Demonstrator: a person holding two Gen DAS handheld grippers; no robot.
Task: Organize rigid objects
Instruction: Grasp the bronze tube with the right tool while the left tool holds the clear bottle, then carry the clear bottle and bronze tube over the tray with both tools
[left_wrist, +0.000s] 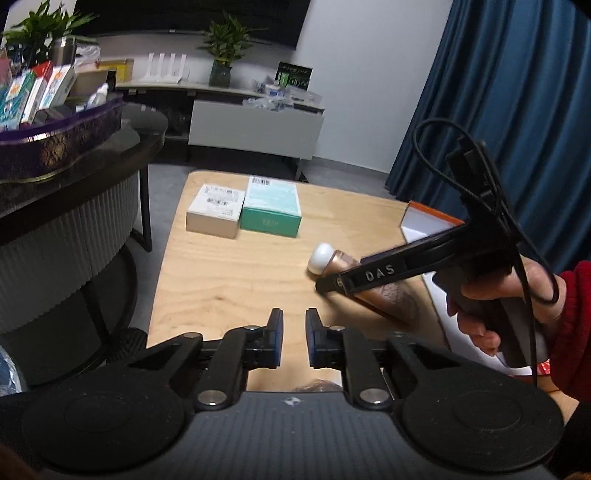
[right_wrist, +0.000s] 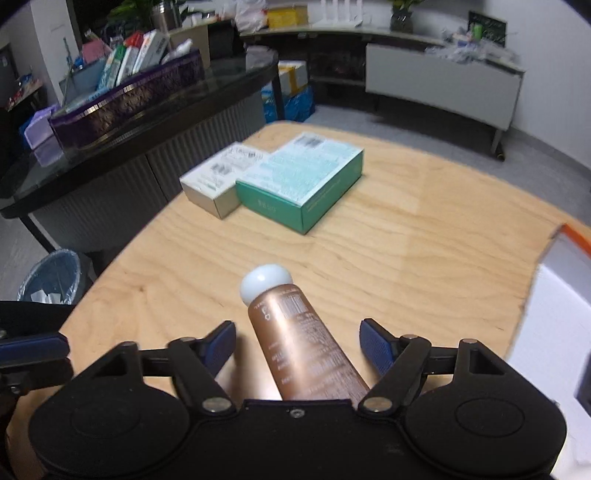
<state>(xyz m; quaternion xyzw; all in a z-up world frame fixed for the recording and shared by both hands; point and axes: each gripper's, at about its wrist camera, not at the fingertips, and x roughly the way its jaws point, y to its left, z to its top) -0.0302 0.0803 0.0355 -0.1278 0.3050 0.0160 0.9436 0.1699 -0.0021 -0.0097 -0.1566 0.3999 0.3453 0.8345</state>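
Note:
A copper-brown tube (right_wrist: 306, 339) with a round white cap (right_wrist: 266, 282) lies on the wooden table (right_wrist: 406, 236), cap pointing away. My right gripper (right_wrist: 297, 325) is open and straddles the tube's body, and its blue pads stand clear of the tube on both sides. In the left wrist view the same tube (left_wrist: 391, 295) lies at the right, partly hidden by the right gripper (left_wrist: 325, 284), which a hand (left_wrist: 476, 295) in a red sleeve holds. My left gripper (left_wrist: 294, 317) hovers over the table's near edge, shut with nothing between its pads. A white box (left_wrist: 216, 206) and a green box (left_wrist: 271, 205) lie side by side at the far end.
A white box with an orange rim (right_wrist: 561, 295) sits at the table's right edge. To the left stands a dark round table (right_wrist: 155, 122) bearing a purple tray (right_wrist: 125, 103) full of packets. A lined waste bin (right_wrist: 50, 277) stands on the floor at the left.

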